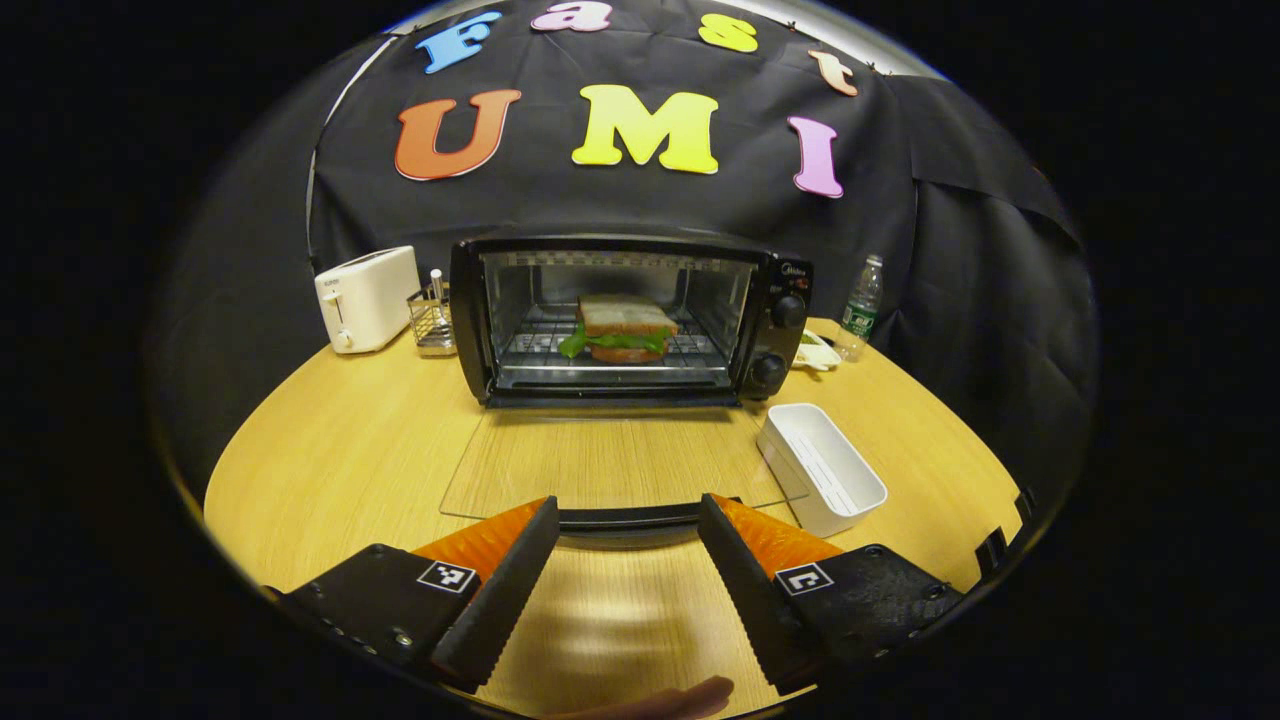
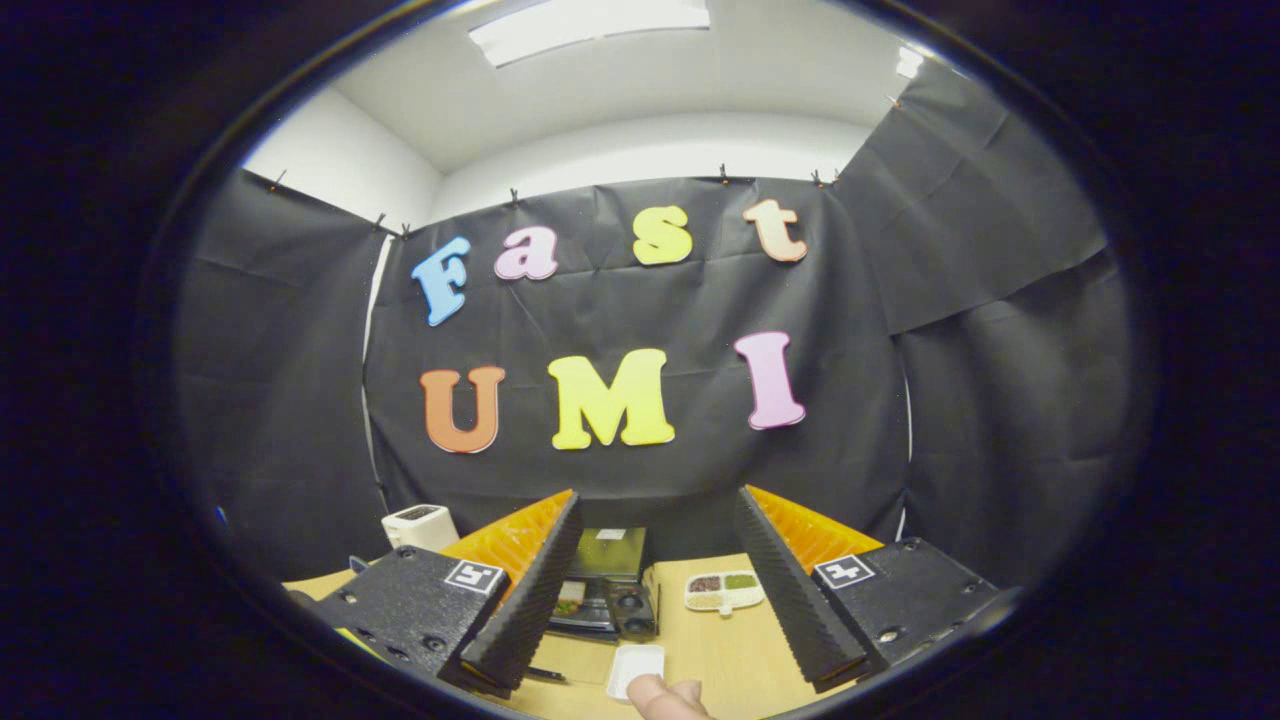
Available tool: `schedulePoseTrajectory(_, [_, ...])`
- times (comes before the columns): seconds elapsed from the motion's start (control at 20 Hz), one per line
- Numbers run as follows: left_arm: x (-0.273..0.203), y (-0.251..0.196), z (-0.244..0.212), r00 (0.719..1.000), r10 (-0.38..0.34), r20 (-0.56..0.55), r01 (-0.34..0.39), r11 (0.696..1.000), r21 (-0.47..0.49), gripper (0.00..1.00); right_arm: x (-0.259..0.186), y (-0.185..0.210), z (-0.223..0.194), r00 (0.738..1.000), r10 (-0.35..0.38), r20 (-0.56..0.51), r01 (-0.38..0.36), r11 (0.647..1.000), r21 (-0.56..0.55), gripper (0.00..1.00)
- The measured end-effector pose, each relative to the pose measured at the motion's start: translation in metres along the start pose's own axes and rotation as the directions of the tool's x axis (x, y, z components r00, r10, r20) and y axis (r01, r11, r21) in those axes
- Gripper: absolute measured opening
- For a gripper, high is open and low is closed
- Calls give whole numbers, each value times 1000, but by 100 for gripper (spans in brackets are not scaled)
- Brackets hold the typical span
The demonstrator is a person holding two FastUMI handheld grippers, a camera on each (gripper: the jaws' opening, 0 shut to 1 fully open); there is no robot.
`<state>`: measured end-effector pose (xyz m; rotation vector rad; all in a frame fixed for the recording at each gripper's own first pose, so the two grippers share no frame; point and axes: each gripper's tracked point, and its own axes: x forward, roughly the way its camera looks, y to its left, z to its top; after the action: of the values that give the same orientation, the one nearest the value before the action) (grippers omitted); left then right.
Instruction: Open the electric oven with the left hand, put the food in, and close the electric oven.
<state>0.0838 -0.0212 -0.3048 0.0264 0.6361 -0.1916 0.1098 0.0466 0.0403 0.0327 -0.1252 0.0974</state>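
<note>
**Sandwich on the rack, oven door down**

The electric oven stands open on the wooden table, its glass door lying flat; the sandwich sits on the wire rack inside; the left gripper hangs spread wide just before the door handle, holding nothing; the right gripper is likewise parted and empty, raised above the table; a white tray lies beside the door

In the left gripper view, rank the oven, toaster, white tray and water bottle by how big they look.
1. oven
2. white tray, though it sits nearer the camera
3. toaster
4. water bottle
</note>
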Motion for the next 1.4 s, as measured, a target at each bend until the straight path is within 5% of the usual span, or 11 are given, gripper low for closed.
schedulePoseTrajectory(0.35, [25, -17, -38, 992, 7, -124, -10, 1000, -25, 93, -14, -25, 4, 999, -30, 23, 30, 1000, -7, 98])
schedulePoseTrajectory(0.8, [34, -16, -31, 986, 54, -160, -52, 999, 14, 93, -13, -78, -6, 991, -126, 40, 124, 991, 49, 98])
schedulePoseTrajectory(1.4, [30, -15, -14, 987, 67, -148, -62, 997, 38, 93, 0, -82, -21, 994, -105, 10, 104, 993, 57, 98])
